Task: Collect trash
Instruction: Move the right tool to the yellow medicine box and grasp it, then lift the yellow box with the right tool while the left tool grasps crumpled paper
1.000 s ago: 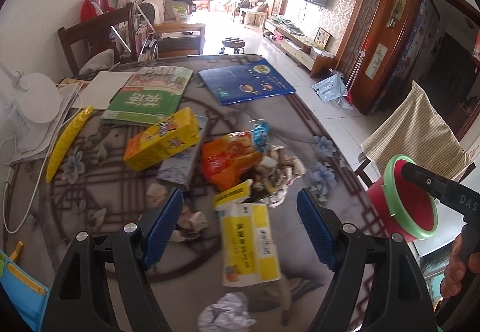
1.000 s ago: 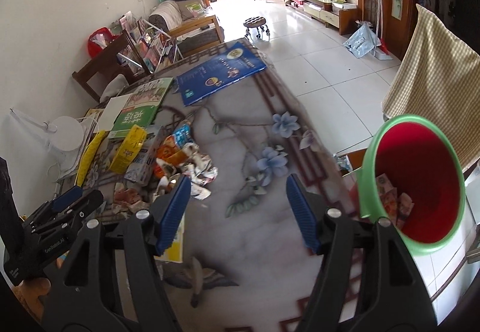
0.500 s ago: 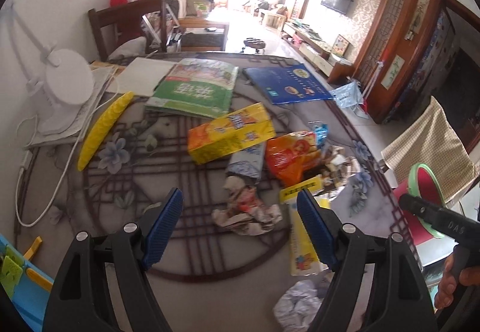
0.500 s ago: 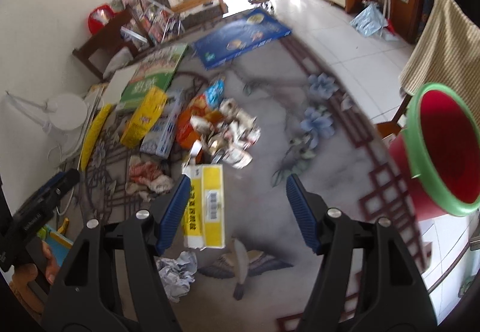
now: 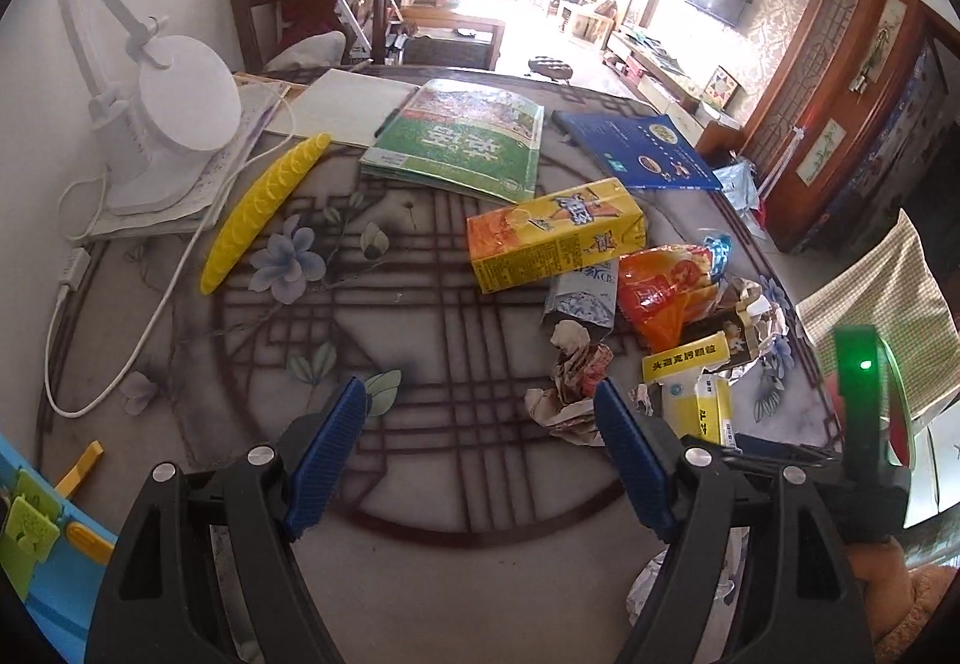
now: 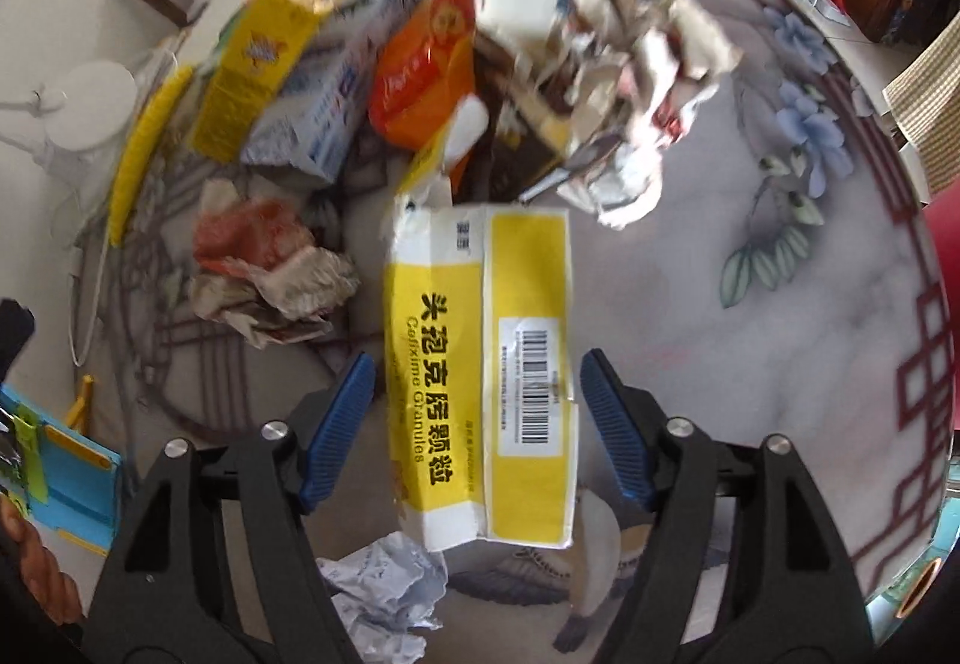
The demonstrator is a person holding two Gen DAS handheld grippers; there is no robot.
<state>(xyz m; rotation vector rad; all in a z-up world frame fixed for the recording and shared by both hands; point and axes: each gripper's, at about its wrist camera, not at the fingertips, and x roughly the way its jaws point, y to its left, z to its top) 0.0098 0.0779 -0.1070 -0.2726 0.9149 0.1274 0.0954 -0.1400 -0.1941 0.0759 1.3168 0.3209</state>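
Yellow-white box (image 6: pixel 480 364) reading "Cefixime Granules", barcode, between right gripper (image 6: pixel 477 424) pads

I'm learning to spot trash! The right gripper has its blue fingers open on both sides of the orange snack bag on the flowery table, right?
Not quite. The right gripper is open around the yellow and white medicine box, not the orange snack bag, which lies farther off in the pile. The right wrist view shows it. The rest holds: the flowery table, fingers either side.
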